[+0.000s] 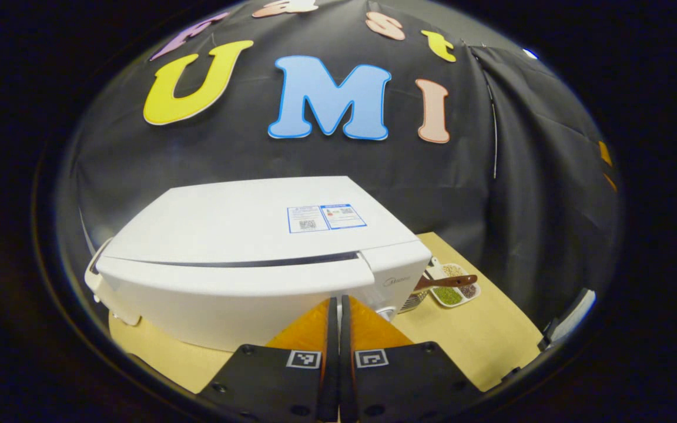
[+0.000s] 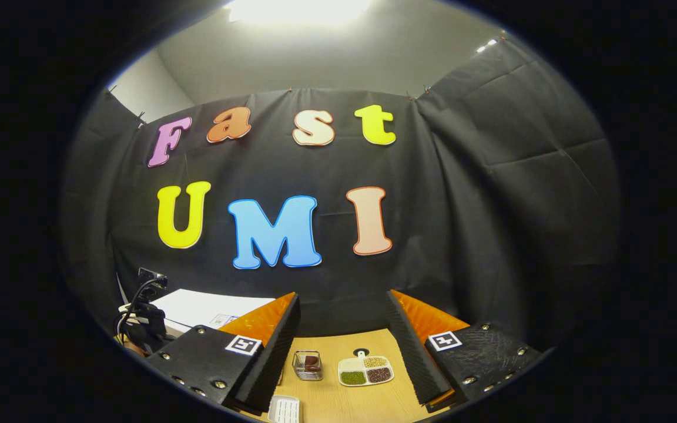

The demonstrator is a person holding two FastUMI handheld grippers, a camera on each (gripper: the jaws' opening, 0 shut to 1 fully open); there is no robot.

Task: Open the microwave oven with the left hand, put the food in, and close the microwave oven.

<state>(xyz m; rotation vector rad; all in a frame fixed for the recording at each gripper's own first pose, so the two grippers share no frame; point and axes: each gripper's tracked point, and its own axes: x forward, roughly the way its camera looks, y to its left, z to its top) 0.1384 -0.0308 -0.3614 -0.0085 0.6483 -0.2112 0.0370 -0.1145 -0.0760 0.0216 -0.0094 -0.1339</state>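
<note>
Your left fingers are pressed together, holding nothing, at the bottom middle before the white microwave oven. Your right fingers are wide apart; the food sits low between them on the desk.

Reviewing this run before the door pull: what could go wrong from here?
1. The left tool is shut and close to the microwave. It must open before it can take a handle, or it may just push the oven.
2. The tray sits beside the microwave near the table edge; a shoved oven might knock it.
3. The right tool is open and empty above the tray and a small basket; it could grab the wrong one.
</note>
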